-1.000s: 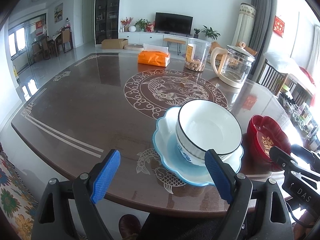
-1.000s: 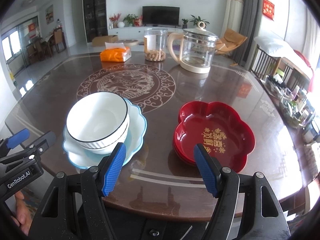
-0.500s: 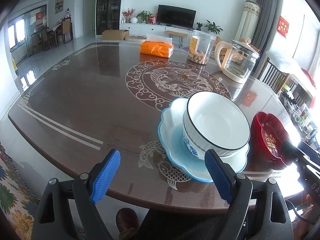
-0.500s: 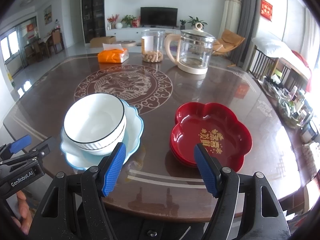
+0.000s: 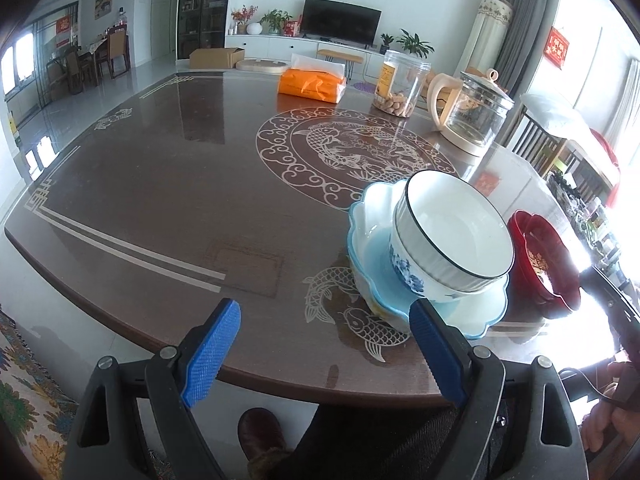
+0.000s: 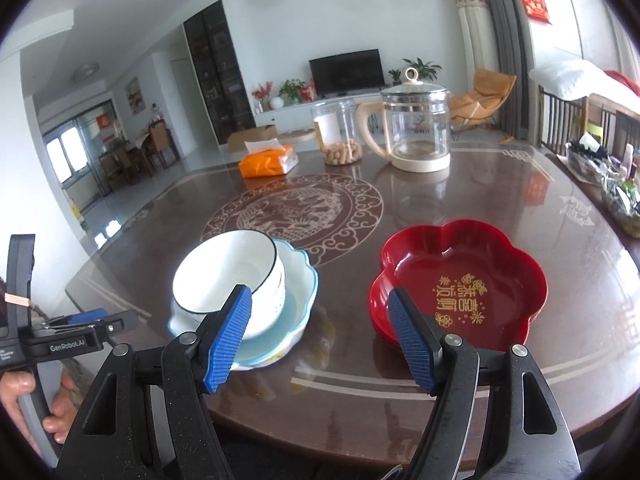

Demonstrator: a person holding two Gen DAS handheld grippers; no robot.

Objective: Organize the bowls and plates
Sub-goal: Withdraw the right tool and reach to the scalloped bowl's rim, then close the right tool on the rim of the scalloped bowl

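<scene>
The left gripper point(image 5: 324, 356) hangs just off the near edge of the counter point(image 5: 168, 200), its blue pads spread wide with nothing between them. Its right pad point(image 5: 434, 350) sits just in front of the light blue scalloped plate point(image 5: 370, 244), apart from it. The right gripper point(image 6: 318, 340) is likewise spread and empty, poised over the near edge with the gap between its pads facing bare counter between the two stacks of dishes.

The white bowl point(image 5: 456, 228), dark-rimmed, with a blue flower pattern on its outer wall, rests inside the light blue scalloped plate near the near edge. It appears to nest in a second bowl of similar kind, though I cannot tell for certain. Just to the right, apart from the blue plate, lies the red flower-shaped plate point(image 6: 460, 280) with gold characters in its base; further red rims show beneath it, so it tops a small stack.

Past the round dragon medallion point(image 6: 292, 208) in the counter's middle, toward the far edge, stand an orange tissue pack point(image 6: 266, 164), a clear jar point(image 6: 338, 136) with nuts at its bottom, and a glass kettle point(image 6: 416, 128) with a cream handle and base
</scene>
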